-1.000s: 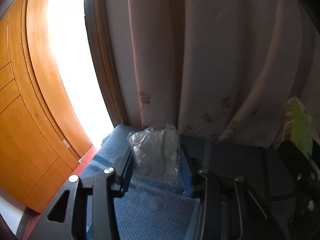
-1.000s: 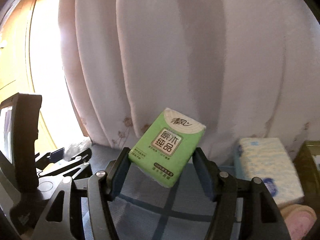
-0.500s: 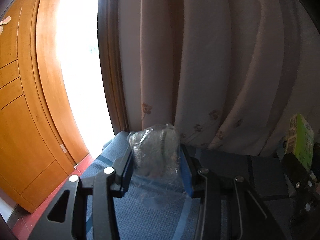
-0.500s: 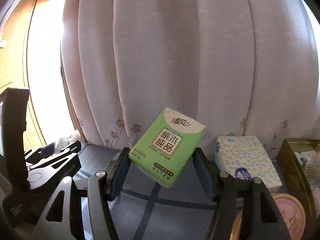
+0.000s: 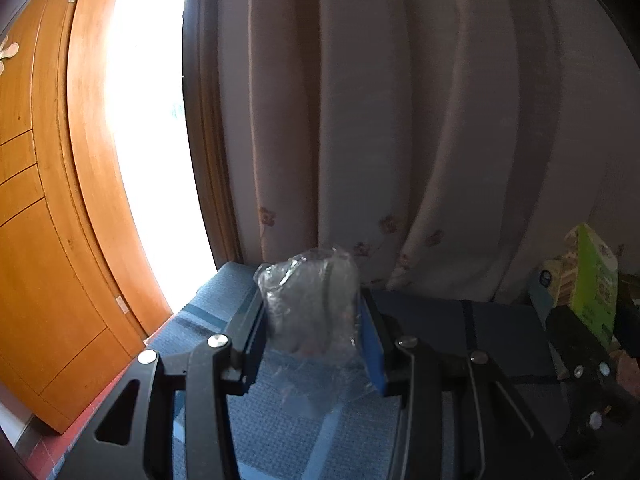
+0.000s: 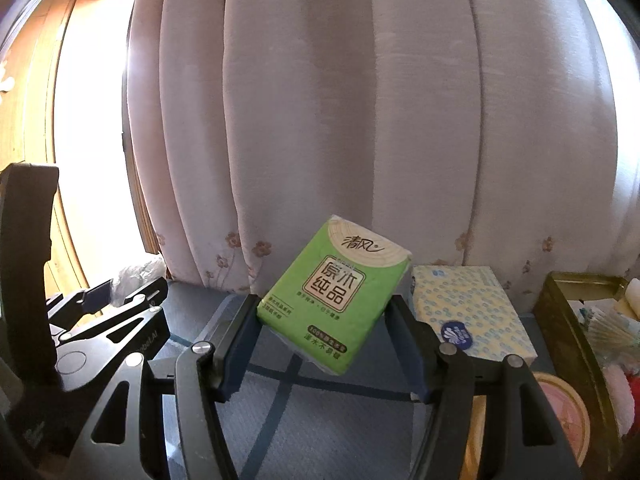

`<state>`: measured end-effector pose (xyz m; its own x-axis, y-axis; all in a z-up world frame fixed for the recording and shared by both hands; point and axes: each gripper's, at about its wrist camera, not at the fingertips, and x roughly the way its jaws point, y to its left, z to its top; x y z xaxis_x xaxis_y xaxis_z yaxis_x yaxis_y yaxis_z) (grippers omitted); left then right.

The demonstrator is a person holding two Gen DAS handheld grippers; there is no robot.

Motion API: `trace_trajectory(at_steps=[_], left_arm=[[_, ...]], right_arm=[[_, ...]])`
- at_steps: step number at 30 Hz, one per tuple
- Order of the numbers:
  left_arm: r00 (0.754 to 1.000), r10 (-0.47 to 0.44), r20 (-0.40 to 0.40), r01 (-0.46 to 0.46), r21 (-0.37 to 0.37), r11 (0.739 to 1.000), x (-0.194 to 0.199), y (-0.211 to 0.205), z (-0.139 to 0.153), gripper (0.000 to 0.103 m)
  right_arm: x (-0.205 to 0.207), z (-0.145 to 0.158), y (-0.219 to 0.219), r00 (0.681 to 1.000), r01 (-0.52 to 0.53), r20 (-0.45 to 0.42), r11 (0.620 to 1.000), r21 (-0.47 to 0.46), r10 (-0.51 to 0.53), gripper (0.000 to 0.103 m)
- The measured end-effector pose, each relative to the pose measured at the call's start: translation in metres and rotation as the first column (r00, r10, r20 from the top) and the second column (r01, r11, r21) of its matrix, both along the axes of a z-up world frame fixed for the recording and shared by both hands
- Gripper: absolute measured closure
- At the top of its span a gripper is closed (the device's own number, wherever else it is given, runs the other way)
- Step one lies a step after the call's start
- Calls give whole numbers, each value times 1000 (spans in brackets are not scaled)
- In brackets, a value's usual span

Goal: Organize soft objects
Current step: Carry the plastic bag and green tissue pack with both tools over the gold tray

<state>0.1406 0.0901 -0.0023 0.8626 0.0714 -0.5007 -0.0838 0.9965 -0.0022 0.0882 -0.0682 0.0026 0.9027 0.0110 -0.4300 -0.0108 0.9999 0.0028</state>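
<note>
My left gripper is shut on a clear plastic bag of soft grey stuff and holds it above the blue cloth. My right gripper is shut on a green tissue pack, tilted, held above the same cloth. The green pack also shows at the right edge of the left wrist view. The left gripper and its bag show at the left of the right wrist view.
A pale curtain hangs right behind the surface. A yellow-and-blue tissue pack lies to the right of the green one. A brass-coloured box with items and a round pink lid stand at far right. An orange wooden door is at left.
Both grippers have moved, holding their loads, so that more of the curtain shows. The yellow-and-blue pack, box and lid have come further into the right wrist view.
</note>
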Motion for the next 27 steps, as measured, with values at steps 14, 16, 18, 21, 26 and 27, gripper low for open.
trace_trajectory(at_steps=[14,16,18,21,26,27], left_arm=[[999,-32,38,31,20,999,-18,-14,-3,61],[999,-39,36,39,14,999,-21,-16,-3,61],[998,-46,46,45,22,999,-25,-21,-3,61],[997,-55,55,54,31,998,-29,-26,-4,61],[996,-66,60,64,25,998,-38,-32,-5,61],[996,-67,60,66,23,998,-40,-32,-4,61]], right_arm=[[-15,-3,-15,1000,9,-2,1000,-1,-9,38],[-16,-3,-16,1000,11,-2,1000,-4,-11,38],[-18,-1,-18,1000,13,-1,1000,-3,-13,37],[-20,1,-19,1000,15,1,1000,-5,-15,37],[-25,5,-22,1000,17,4,1000,-12,-17,37],[-27,5,-24,1000,18,5,1000,-13,-18,37]])
